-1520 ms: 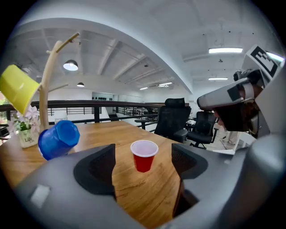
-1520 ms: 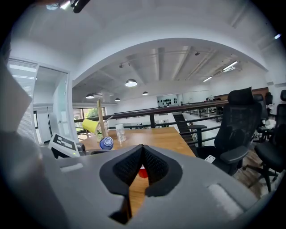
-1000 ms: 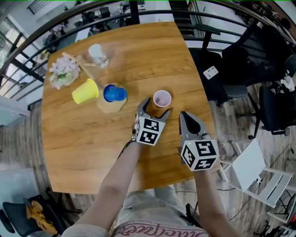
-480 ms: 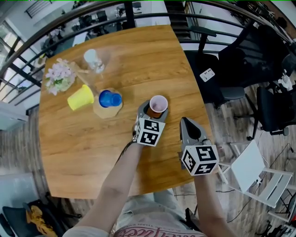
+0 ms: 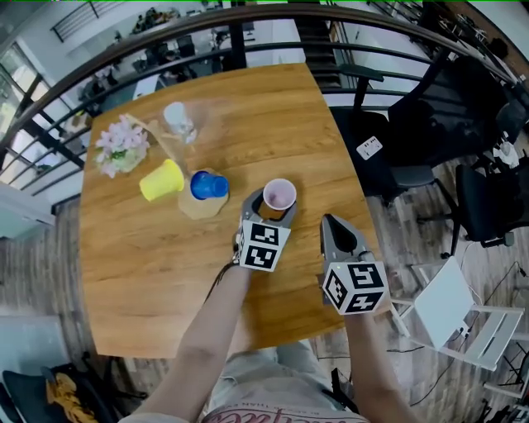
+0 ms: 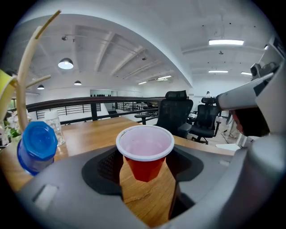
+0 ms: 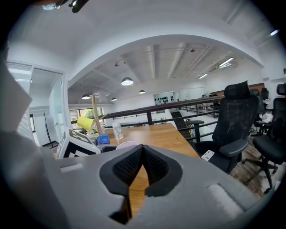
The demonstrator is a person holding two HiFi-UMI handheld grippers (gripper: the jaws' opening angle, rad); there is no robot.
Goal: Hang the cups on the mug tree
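Observation:
A red cup [image 5: 279, 197] with a pale inside hangs a little above the wooden table [image 5: 165, 273], upright. My left gripper [image 5: 272, 206] is shut on the red cup [image 6: 145, 150], with its jaws having just closed in on the cup's sides. To the left stands the wooden mug tree [image 5: 203, 204], which bears a yellow cup [image 5: 161, 180] and a blue cup [image 5: 208, 186]. From the left gripper view the blue cup [image 6: 37, 146] and the tree's stem [image 6: 22, 76] lie at the left. My right gripper [image 5: 331, 221] hovers to the right, shut and empty [image 7: 142, 154].
A bunch of pale flowers [image 5: 122, 147] and a clear glass [image 5: 178, 121] stand at the table's far left. Black office chairs [image 5: 430, 124] and a railing [image 5: 248, 16] lie beyond the table's right and far edges. A white folding chair [image 5: 450, 318] stands at the lower right.
The left gripper's jaws closed on the red cup, which stood on the table between them. The cup has since risen off the tabletop. The right gripper has kept still.

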